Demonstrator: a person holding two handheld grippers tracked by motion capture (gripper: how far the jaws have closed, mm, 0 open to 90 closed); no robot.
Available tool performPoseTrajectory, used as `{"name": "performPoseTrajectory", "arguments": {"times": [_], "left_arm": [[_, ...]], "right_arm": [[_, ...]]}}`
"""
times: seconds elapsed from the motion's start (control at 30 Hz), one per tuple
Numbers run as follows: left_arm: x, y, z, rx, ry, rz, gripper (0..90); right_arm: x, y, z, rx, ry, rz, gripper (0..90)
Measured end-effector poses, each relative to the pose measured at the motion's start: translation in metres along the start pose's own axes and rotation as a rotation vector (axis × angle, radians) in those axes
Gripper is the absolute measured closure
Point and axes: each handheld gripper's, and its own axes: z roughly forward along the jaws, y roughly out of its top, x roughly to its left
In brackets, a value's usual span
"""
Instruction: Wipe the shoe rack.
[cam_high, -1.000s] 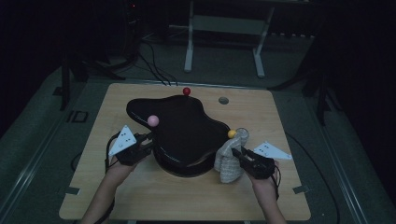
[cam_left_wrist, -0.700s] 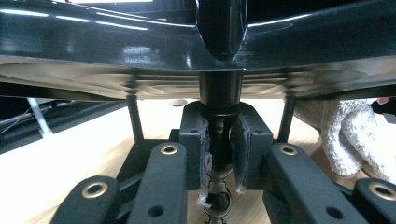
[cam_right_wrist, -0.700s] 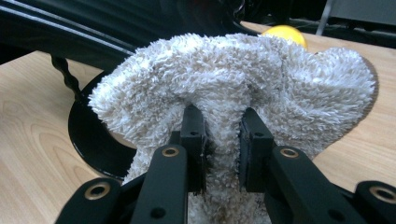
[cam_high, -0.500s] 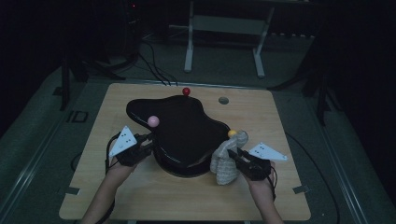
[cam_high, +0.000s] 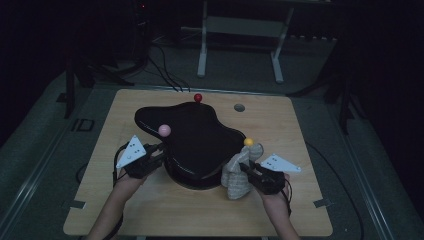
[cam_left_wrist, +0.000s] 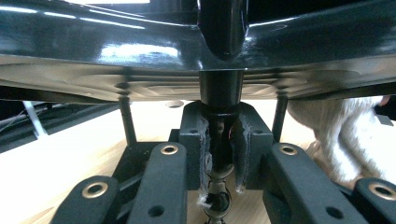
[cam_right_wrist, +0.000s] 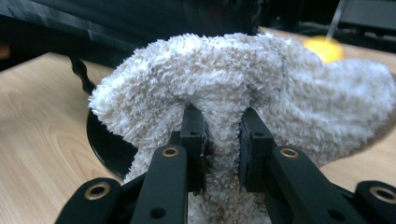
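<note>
A glossy black, irregular board (cam_high: 195, 135) stands on a low stand in the middle of the wooden table (cam_high: 300, 210). A pink ball (cam_high: 164, 130), a red ball (cam_high: 198, 97) and a yellow ball (cam_high: 248, 142) sit at its edges. My left gripper (cam_high: 159, 155) is at the board's left front edge. In the left gripper view it (cam_left_wrist: 223, 140) is shut on a thin black post (cam_left_wrist: 221, 93) under the board. My right gripper (cam_high: 245, 167) is shut on a fluffy beige cloth (cam_high: 237, 177) against the board's right front edge. The cloth (cam_right_wrist: 243, 79) bulges over the right gripper (cam_right_wrist: 222, 135).
A small grey disc (cam_high: 239, 107) lies on the table behind the board. A metal frame (cam_high: 240, 45) and cables lie on the dark floor beyond the table. Bare wood runs along the table's front edge.
My right gripper and the cloth have shifted a little to the left, closer to the board's edge. The left gripper has stayed where it was.
</note>
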Motion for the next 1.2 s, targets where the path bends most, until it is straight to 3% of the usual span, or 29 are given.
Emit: {"name": "performPoseTrajectory", "arguments": {"times": [0.1,0.23,0.47,0.63,0.83,0.97,1.2], "left_arm": [[0.0,0.0,0.0,-0.004,-0.003,0.002,75.1],[0.0,-0.001,0.0,-0.006,-0.005,0.0,75.1],[0.0,0.0,0.0,-0.004,-0.003,0.002,75.1],[0.0,-0.001,0.0,-0.006,-0.01,0.001,75.1],[0.0,0.0,0.0,-0.004,-0.012,0.002,75.1],[0.0,0.0,0.001,-0.004,-0.018,0.001,75.1],[-0.001,0.0,0.0,-0.001,-0.015,0.005,75.1]], "right_arm": [[0.0,0.0,-0.002,0.005,-0.004,0.002,75.3],[0.001,0.012,-0.013,-0.052,-0.013,-0.001,75.1],[0.004,0.004,-0.003,-0.01,0.002,0.0,75.2],[0.009,0.016,-0.012,-0.06,0.004,-0.009,75.0],[0.016,0.008,-0.002,-0.013,0.023,-0.014,75.0],[0.015,0.022,-0.014,-0.068,0.016,-0.017,74.9],[0.019,0.012,-0.002,-0.012,0.029,-0.005,74.9]]}}
